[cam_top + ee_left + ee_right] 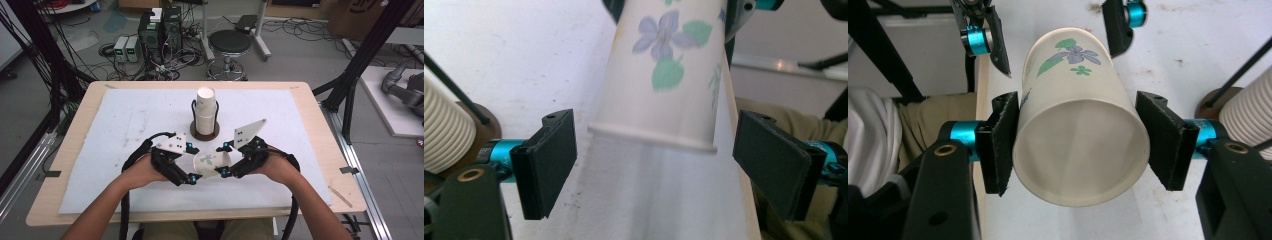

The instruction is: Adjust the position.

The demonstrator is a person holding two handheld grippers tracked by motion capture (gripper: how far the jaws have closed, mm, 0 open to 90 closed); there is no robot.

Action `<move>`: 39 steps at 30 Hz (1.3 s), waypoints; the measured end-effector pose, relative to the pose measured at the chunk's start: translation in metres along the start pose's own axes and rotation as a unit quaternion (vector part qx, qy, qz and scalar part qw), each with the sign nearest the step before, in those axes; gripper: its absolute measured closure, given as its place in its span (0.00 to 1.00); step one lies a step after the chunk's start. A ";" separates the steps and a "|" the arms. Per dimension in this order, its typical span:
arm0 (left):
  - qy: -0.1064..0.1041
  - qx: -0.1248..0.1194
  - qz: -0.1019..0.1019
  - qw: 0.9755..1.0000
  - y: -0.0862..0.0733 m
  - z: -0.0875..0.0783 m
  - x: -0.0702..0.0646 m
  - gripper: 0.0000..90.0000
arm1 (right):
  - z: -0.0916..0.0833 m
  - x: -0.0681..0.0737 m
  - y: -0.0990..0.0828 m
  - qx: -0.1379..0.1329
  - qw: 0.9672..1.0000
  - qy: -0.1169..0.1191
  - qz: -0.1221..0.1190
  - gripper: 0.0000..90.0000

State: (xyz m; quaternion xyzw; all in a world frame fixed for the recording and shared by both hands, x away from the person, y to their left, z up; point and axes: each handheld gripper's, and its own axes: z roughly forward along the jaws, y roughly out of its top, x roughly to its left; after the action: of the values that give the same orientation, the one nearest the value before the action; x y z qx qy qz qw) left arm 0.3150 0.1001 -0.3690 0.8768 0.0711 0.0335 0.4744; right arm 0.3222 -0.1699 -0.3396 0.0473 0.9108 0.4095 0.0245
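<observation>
Paper cup [209, 163] with a flower print, lying on its side just above the white mat [115, 125] at the near middle of the counter [310, 102], between the two claws. Long axis level and running roughly left to right in the high view: open mouth toward the right claw [223, 159], closed base toward the left claw [190, 162].

Right claw clamped across the cup near its rim — in the right gripper view [1081, 131] both black pads [1000, 142] press on opposite sides of the wall, and the round mouth faces straight into the camera, base pointing away. Flower print on the upper side of the wall there.

Left claw spread wide around the base end, gripping nothing. In the left gripper view [659, 165] the cup's [664, 75] bottom edge hangs between the pads [551, 155] with clear space on each side, neither pad touching the paper. Body of the cup widening away from that camera, toward the far claw.

Beyond the cup, well apart from it, a tall stack of white cups [205, 111] upright on a round brown base [205, 134] with a thin black wire frame beside it. Stack's ribbed side also at the edge of the right gripper view [1248, 120].
</observation>
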 end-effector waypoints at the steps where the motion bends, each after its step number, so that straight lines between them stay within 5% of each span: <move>1: 0.003 -0.026 -0.011 1.000 -0.005 -0.003 0.000 0.20 | -0.005 0.000 -0.002 -0.013 1.000 -0.001 0.007 0.42; 7: 0.001 -0.091 -0.027 0.995 -0.016 -0.011 -0.004 0.19 | -0.013 0.001 -0.008 -0.047 0.999 -0.005 0.017 0.42; 10: 0.004 -0.102 -0.024 0.995 -0.018 -0.012 -0.005 0.19 | -0.014 0.002 -0.011 -0.061 0.998 -0.004 0.018 0.42; 15: 0.013 -0.145 -0.024 0.989 -0.023 -0.012 -0.010 0.19 | -0.012 0.006 -0.023 -0.094 0.995 0.000 0.022 0.42; 28: -0.011 -0.168 -0.013 0.986 -0.022 0.004 -0.017 0.19 | -0.010 0.011 -0.037 -0.146 0.988 0.023 0.032 0.42; 39: -0.027 -0.202 -0.007 0.979 -0.021 0.005 -0.015 0.30 | -0.007 0.008 -0.042 -0.177 0.981 0.053 0.051 0.42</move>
State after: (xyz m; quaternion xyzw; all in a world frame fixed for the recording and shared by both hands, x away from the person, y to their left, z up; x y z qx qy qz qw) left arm 0.2985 0.1045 -0.3893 0.7629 0.0558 0.0198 0.6438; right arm 0.3114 -0.2015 -0.3664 0.0672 0.8203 0.5668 -0.0368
